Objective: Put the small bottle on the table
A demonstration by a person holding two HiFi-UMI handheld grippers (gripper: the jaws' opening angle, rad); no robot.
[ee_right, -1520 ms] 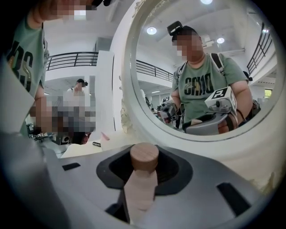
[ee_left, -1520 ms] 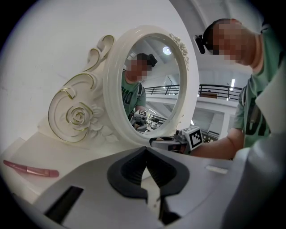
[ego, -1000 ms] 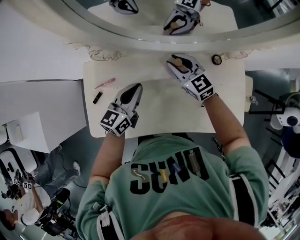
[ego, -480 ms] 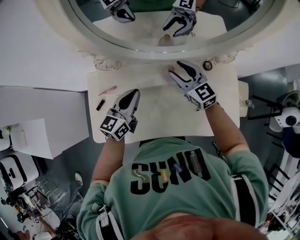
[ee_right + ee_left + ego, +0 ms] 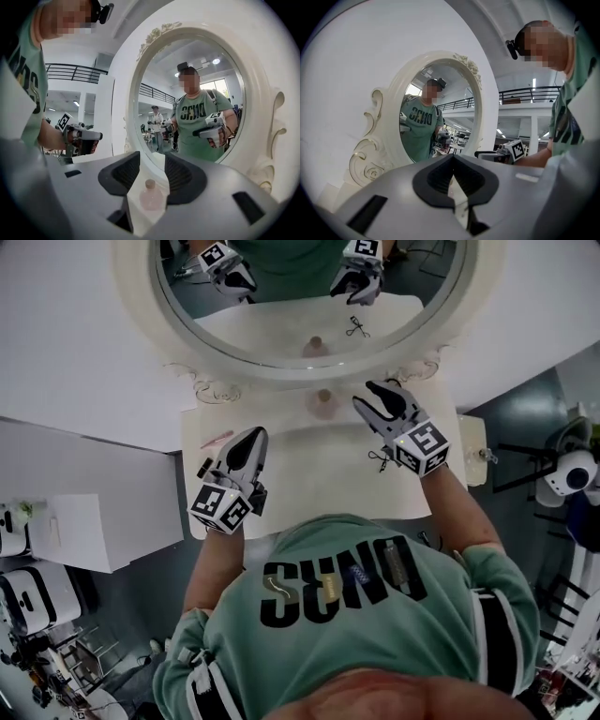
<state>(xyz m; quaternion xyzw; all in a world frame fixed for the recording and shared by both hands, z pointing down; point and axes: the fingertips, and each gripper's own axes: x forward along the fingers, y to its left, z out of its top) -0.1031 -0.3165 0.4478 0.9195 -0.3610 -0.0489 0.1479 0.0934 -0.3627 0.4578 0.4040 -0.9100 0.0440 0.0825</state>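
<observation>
**Layout, left to right.** A pink stick (image 5: 216, 439) and a small black item (image 5: 203, 467) lie at the 9 o'clock edge of the counter (image 5: 309, 474). The left gripper (image 5: 253, 437) hovers over the counter just to their right and points toward 12 o'clock. The small bottle (image 5: 324, 405) stands at the 12 o'clock edge of the counter, close to the base of the mirror (image 5: 281, 324). The right gripper (image 5: 372, 393) comes next, and a small scissor-like tool (image 5: 378, 460) lies at its 6 o'clock.

**Key relation.** The small bottle stands upright on the counter with its long axis vertical and its cap up. It lies at about 9 o'clock of the right gripper's tips, just beside them. From the left gripper it lies at about 1 o'clock, well apart. The right gripper is the nearer unit.

**Gripper state.**
- Left gripper (image 5: 452, 159): its jaws meet at the tips, with nothing between them.
- Right gripper (image 5: 151, 159): its jaws stand wide and are closing. The small bottle (image 5: 151, 196) shows in the gap between them, but neither pad touches it.

**Assessment.** The bottle already rests on the counter, so the placement appears complete. The next move is probably a withdrawal toward 5 o'clock. The jaws must clear the bottle, or it may tip.
</observation>
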